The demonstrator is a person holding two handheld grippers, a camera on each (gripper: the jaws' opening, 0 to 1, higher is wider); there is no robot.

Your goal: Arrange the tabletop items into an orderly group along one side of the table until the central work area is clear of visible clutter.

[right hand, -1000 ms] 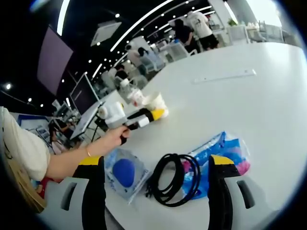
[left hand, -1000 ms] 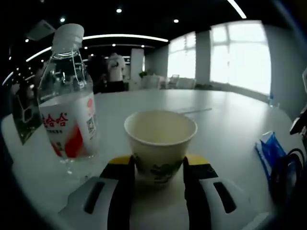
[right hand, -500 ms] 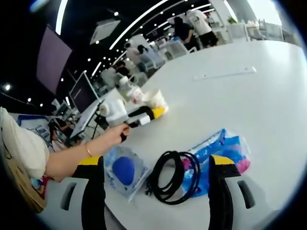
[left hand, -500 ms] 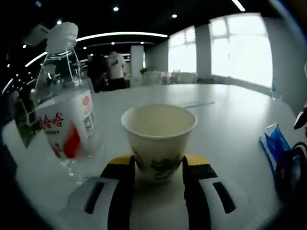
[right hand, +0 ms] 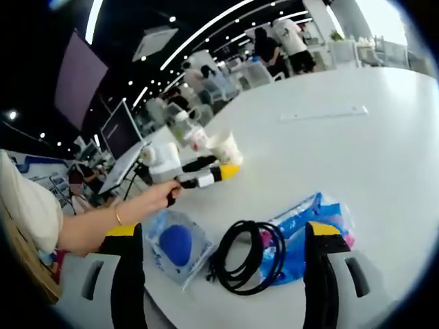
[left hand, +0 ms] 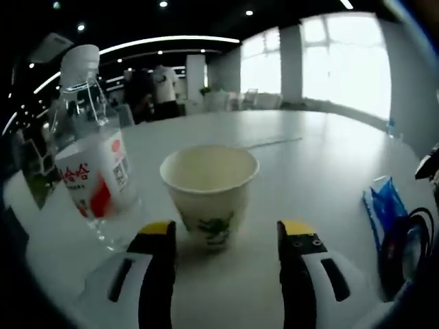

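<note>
A cream paper cup with a green print stands upright on the white table. My left gripper is open, its jaws spread wide on either side of the cup's base and clear of it. Just left of the cup stands a capped water bottle with a red-and-white label. In the right gripper view a hand holds the left gripper at the cup and bottle. My right gripper is open above a coiled black cable, a blue packet and a clear bag holding something blue.
A long white strip lies further out on the table. The blue packet and cable sit at the right in the left gripper view. Monitors, chairs and standing people are beyond the table's far edge.
My left gripper has opened and let go of the paper cup, which now stands free on the table. The right gripper has hardly moved.
</note>
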